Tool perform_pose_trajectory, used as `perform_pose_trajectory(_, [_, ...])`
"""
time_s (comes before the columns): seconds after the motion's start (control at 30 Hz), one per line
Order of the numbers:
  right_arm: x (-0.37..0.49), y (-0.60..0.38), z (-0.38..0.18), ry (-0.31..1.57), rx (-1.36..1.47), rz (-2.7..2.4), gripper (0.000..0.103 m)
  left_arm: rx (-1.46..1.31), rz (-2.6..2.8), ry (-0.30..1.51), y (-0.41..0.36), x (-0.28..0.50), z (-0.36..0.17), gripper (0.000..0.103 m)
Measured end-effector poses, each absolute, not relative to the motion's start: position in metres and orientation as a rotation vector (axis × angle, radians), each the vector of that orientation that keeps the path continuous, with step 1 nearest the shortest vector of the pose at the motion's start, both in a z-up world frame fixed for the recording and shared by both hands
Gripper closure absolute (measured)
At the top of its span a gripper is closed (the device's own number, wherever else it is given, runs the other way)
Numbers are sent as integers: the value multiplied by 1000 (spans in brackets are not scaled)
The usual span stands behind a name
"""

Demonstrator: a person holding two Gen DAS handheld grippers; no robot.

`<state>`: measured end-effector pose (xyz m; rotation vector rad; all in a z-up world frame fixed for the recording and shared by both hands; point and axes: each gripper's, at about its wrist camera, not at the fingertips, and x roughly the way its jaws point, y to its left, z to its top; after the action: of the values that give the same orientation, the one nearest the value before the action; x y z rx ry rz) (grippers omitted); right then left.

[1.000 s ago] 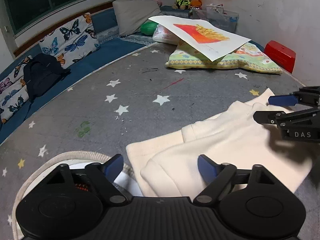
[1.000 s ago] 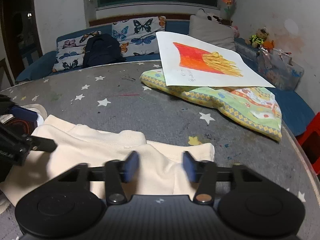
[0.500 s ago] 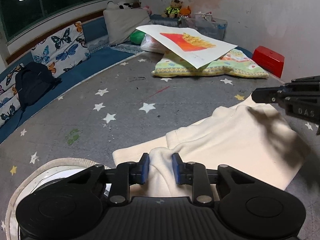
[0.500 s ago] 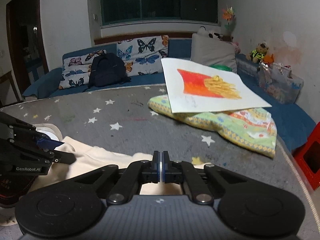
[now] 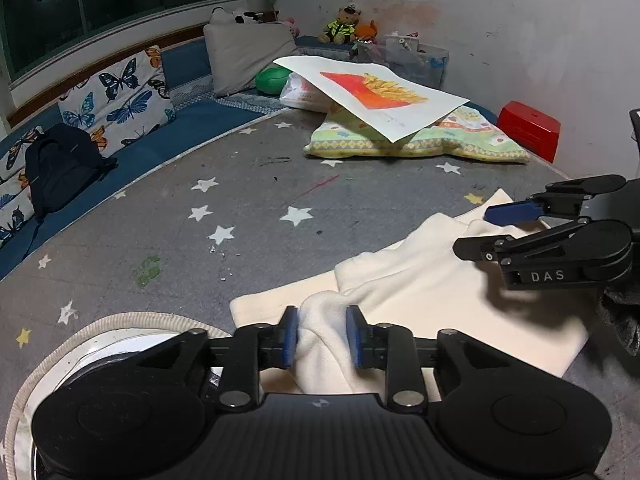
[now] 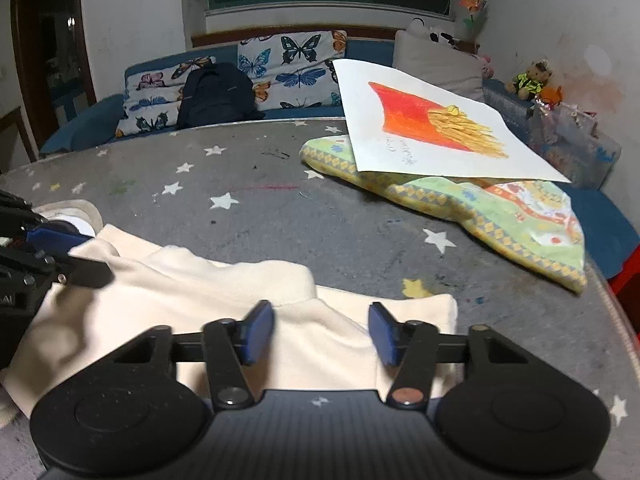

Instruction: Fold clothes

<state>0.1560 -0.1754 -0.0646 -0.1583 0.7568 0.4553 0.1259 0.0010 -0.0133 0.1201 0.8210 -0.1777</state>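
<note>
left gripper [image 5: 322, 336] pinching a bunched fold of the cream garment [image 5: 432, 292]; right gripper [image 6: 320, 332] spread apart above it.

the cream garment lies partly folded on the grey star-patterned mat [image 5: 248, 216], beside a white rope-edged basket [image 5: 80, 344]. the left gripper's blue pads [image 5: 289, 334] are clamped on a raised ridge of cloth at the garment's near edge. the right gripper's pads [image 6: 260, 330] stand wide, nothing between them, over the garment's other end. a french-fries drawing [image 6: 432, 128] rests on a patterned cushion [image 6: 512, 216] further back.
</note>
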Motion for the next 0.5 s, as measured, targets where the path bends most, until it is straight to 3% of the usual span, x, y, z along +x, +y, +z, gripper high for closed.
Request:
perform_pose_trajectory(0.07, [155,-174,-62,760,-145,473,90,118,-180,820,2,125,-14,71])
perform_pose_trajectory(0.1, [153,-172,-61,757,-155,471,92,116,-181,819,2,124,-14,72])
perform_pose_trajectory(0.3, [139,-169,-40,694,-162,484,95,112,-179,805,4,119,-11,84])
perform_pose_trajectory(0.5, [117,-162,2,581,-144,515,95,81,-154,759,16,104,14,88])
